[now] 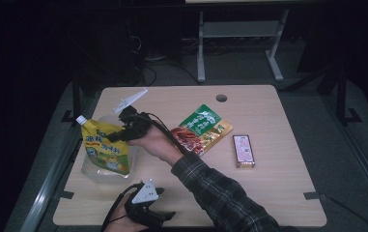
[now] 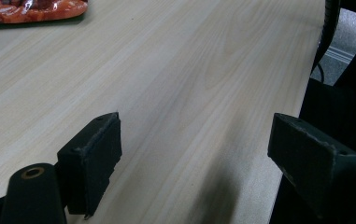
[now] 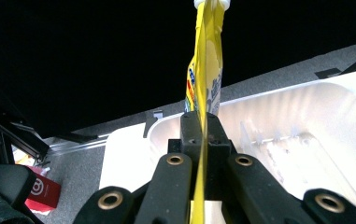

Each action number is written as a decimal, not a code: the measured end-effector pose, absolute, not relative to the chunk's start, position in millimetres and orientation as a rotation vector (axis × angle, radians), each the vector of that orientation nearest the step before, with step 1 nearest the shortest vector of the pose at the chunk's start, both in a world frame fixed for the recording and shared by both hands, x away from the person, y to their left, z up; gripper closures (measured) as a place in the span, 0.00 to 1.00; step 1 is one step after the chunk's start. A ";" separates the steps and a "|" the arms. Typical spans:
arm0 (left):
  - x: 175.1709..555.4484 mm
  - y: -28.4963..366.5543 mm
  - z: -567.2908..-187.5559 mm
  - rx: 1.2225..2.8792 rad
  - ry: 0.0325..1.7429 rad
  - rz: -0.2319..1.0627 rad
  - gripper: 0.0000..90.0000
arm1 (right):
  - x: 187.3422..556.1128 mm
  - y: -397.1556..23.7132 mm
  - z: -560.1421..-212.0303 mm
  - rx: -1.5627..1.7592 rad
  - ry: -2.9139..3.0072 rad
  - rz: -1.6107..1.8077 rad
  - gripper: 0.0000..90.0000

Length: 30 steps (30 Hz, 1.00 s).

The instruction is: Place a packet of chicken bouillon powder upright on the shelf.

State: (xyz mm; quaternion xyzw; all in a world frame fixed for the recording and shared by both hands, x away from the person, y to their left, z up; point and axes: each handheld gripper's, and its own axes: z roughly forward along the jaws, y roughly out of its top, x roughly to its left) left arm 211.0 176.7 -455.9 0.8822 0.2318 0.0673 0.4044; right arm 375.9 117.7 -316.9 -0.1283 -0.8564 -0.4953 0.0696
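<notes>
Right gripper (image 1: 119, 134) is clamping the yellow pouch (image 1: 105, 149) above the clear tray (image 1: 91, 171) at the tabletop's left edge; left gripper (image 2: 194, 163) is idling apart, near edge.

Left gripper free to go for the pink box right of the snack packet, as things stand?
Probably yes: the left gripper sits open and empty at the near edge, and bare table lies between it and the pink box. The right forearm crosses farther left.
</notes>
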 end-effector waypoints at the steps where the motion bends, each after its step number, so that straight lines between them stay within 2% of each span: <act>1: 211.0 176.6 -455.9 2.228 0.586 0.168 0.19 | 375.7 118.3 -318.0 -0.393 -2.575 -1.486 1.00; 22: 210.9 176.1 -456.2 2.233 0.583 0.158 0.19 | 373.1 131.4 -336.1 -0.377 -2.627 -1.421 0.98; 25: 211.0 175.9 -456.2 2.235 0.579 0.159 0.19 | 372.5 131.2 -336.0 -0.376 -2.626 -1.415 0.96; 30: 211.2 175.5 -456.5 2.240 0.573 0.162 0.19 | 369.9 130.7 -335.4 -0.364 -2.659 -1.413 0.85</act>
